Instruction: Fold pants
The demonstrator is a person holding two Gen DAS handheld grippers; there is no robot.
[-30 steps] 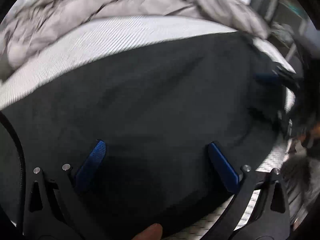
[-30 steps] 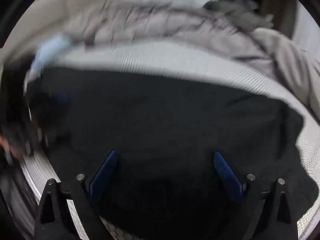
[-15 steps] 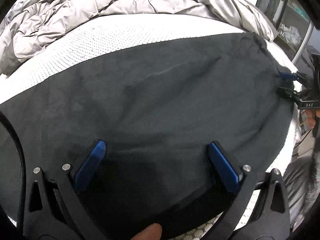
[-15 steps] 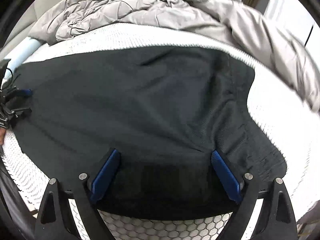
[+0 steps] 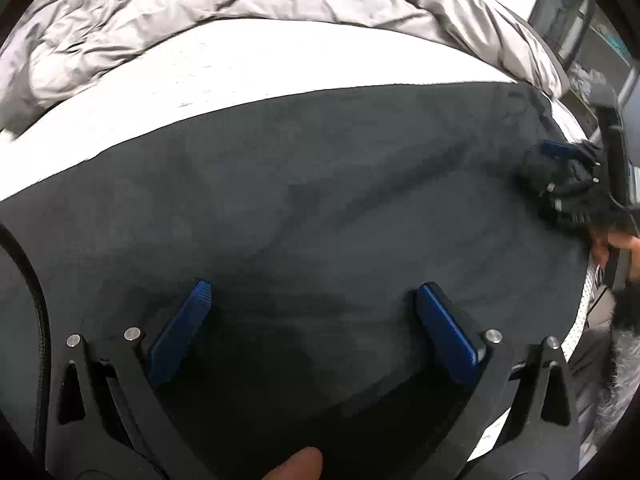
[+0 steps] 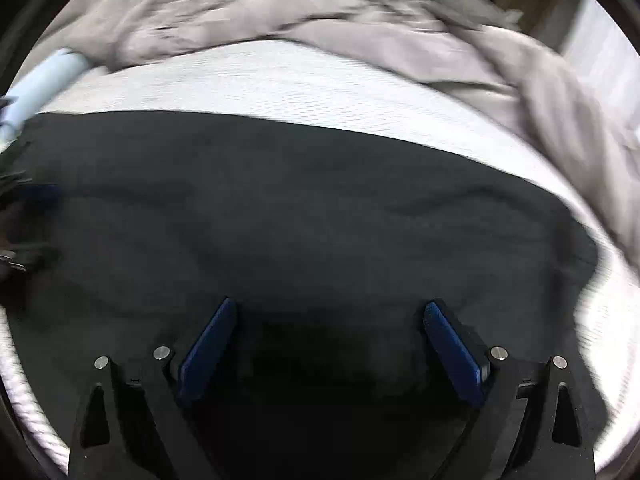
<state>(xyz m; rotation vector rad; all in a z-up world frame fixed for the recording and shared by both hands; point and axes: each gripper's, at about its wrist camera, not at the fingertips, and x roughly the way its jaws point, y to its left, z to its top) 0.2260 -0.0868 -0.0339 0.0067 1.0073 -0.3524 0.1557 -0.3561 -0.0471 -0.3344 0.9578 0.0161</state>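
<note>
Pants [image 5: 304, 208] have stayed flat on the bed [image 5: 248, 64] over the last second; left claw [image 5: 312, 320] and right claw [image 6: 332, 340] remain wide open, empty, fold not begun.

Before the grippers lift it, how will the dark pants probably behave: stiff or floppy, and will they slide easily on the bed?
The dark pants will probably be floppy: they lie flat with soft wrinkles. Lifted at one edge, the rest would likely sag and drag. The white mattress cover looks textured, so they may slide little. Both the left gripper and the right gripper are open.
</note>
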